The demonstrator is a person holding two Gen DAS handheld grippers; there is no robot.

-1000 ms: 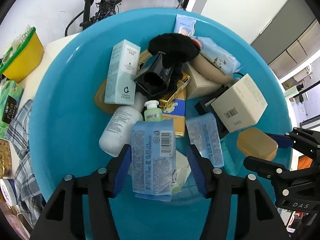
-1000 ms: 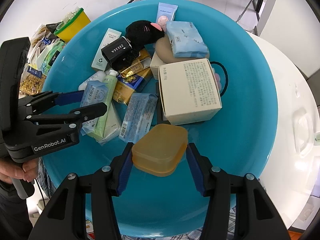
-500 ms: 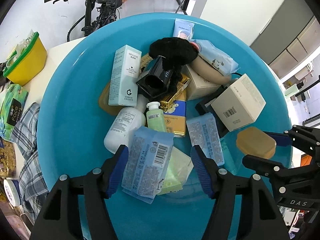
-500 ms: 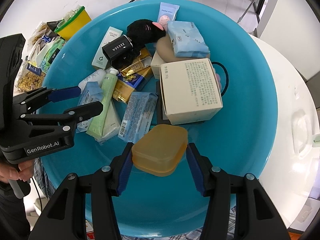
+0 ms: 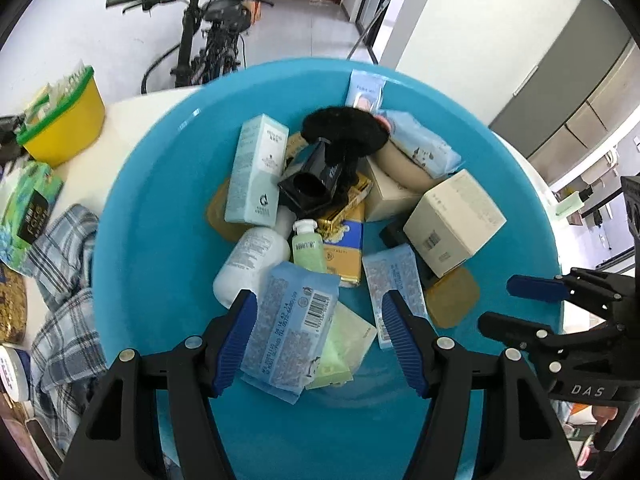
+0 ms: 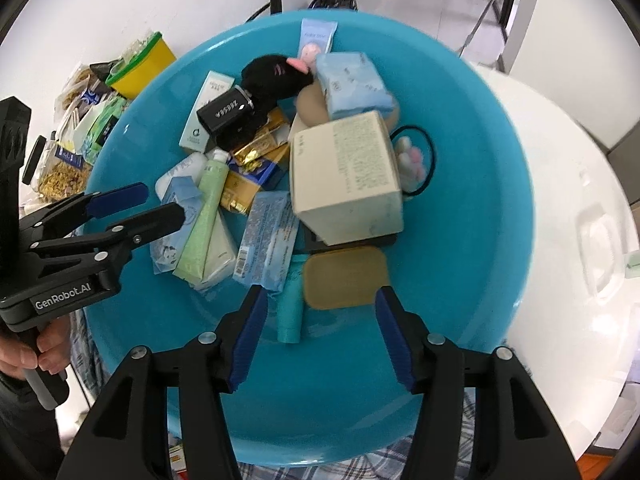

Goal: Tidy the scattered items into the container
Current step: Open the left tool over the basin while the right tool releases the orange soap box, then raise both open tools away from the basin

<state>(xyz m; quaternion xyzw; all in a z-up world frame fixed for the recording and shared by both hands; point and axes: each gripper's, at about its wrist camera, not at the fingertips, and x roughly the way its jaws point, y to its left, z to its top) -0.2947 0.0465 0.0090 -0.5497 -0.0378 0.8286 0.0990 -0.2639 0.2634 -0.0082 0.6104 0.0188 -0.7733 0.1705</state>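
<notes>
Now that the amber soap case (image 6: pixel 346 278) lies dropped in the blue basin (image 6: pixel 480 160) just below the cream box (image 6: pixel 346 178), right gripper (image 6: pixel 320 332) opening empty, left gripper (image 5: pixel 320 336) agape over its released wipes pack (image 5: pixel 290 332): two more items tidied.

The amber case (image 6: pixel 346 277) has dropped out of the right gripper (image 6: pixel 320 328), whose jaws are opening, and lies flat in the basin (image 6: pixel 480 240). The left gripper (image 5: pixel 320 338) has let go of the blue packet (image 5: pixel 290 330), which now rests on the pile.
</notes>
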